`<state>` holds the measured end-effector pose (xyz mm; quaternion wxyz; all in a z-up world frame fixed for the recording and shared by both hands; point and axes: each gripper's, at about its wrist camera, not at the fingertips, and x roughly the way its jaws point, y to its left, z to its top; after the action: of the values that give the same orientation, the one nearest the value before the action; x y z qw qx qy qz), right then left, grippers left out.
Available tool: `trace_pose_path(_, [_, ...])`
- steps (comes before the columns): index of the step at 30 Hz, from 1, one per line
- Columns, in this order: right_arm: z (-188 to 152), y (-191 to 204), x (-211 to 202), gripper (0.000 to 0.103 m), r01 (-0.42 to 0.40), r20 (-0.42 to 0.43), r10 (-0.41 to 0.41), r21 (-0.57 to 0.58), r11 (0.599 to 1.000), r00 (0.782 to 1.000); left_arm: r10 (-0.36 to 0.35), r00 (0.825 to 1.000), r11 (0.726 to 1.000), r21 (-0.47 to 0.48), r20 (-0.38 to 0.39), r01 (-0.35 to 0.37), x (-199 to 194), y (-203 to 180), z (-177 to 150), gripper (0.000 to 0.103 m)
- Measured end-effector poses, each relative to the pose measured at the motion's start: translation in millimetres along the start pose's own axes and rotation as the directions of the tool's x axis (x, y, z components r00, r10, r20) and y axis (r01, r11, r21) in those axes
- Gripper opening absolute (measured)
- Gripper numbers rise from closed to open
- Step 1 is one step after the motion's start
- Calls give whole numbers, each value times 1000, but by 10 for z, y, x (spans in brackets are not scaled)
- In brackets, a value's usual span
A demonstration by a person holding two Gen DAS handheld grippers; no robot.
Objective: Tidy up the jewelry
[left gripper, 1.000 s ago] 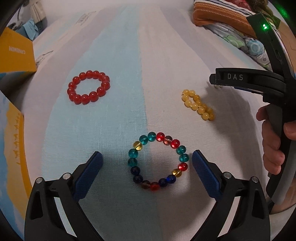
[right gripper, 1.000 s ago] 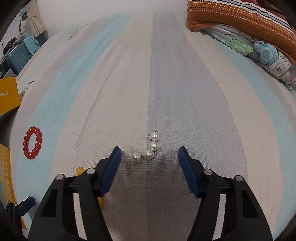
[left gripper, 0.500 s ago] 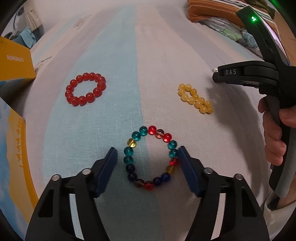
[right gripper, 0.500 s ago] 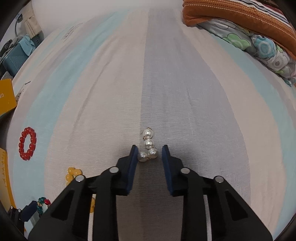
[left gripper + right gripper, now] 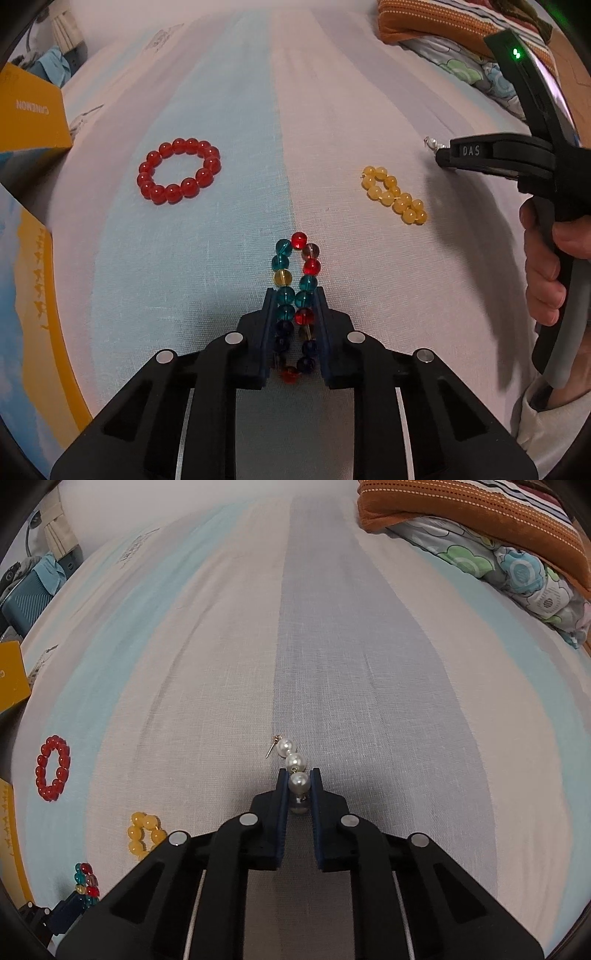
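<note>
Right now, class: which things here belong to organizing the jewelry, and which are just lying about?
Job:
multicoloured bead bracelet
pearl earring
red bead bracelet
yellow bead bracelet

Lying about:
yellow box
orange pillow
floral quilt

Your multicolour bead bracelet (image 5: 295, 295) is squished into a narrow loop on the sheet; red bracelet (image 5: 180, 171) sits round at 10 o'clock, yellow bracelet (image 5: 394, 194) at 2, and the pearl earring (image 5: 294, 766) lies straight.

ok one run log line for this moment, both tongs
left tongs: just closed on multicolour bracelet | right tongs: just closed on pearl earring
</note>
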<state>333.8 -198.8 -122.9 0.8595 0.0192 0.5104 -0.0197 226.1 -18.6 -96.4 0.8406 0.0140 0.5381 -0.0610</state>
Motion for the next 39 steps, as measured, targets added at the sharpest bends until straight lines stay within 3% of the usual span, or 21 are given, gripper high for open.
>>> trace_pose_path(23, [4, 28, -261, 11, -13, 58, 14, -8, 1000, 998, -23, 999, 999, -23, 28, 24, -192, 77, -28, 18])
trace_pose_path(24, [-4, 35, -271, 11, -14, 60, 15, -9, 1000, 998, -23, 999, 999, -22, 31, 24, -206, 70, -28, 0])
trace_pose_path(36, [-40, 74, -405, 11, -23, 82, 25, -23, 999, 996, -13, 999, 999, -36, 39, 15, -282, 116, -27, 1])
trace_pose_path(39, [-52, 88, -416, 11, -24, 85, 26, -26, 999, 996, 25, 999, 998, -51, 37, -23, -230, 175, -18, 4])
